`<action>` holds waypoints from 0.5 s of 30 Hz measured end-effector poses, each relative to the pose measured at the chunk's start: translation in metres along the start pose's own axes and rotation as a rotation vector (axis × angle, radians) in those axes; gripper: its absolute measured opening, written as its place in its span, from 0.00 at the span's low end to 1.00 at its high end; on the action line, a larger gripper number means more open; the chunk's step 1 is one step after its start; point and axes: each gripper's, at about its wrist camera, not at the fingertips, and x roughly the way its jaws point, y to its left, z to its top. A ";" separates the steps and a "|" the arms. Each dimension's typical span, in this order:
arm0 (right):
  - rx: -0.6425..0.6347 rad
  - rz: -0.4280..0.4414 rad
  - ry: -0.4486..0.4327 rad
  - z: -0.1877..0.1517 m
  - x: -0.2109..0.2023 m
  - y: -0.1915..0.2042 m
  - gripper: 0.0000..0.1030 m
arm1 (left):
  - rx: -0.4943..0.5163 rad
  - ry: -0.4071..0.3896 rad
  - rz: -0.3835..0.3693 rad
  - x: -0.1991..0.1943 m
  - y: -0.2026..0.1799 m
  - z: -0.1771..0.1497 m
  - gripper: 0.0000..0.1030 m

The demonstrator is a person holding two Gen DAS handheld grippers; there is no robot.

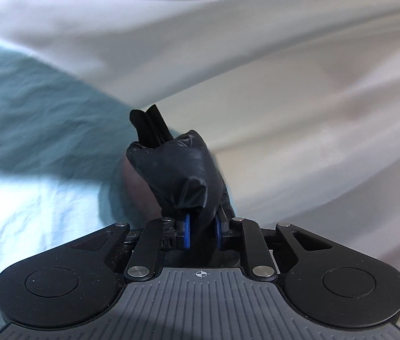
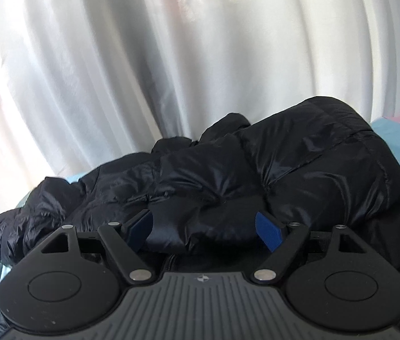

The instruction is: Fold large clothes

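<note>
Closest to us, our left gripper (image 1: 202, 228) has its blue fingers (image 1: 186, 232) squeezed tight on a bunched-up bit of the shiny black puffy jacket (image 1: 180, 170), lifted above the light blue bed sheet (image 1: 30, 119). Our right gripper (image 2: 204, 229) has its fingers wide apart, pressed into the jacket and holding nothing. The jacket lies in a heap on the bed, with white curtains (image 2: 115, 56) behind. We think it is light, squashy and slippery, so grabbing a stitched seam or hem should hold best.
</note>
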 end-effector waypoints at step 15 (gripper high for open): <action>0.065 -0.011 -0.065 0.003 -0.030 -0.015 0.79 | 0.581 0.161 -0.584 -0.078 -0.262 -0.124 0.14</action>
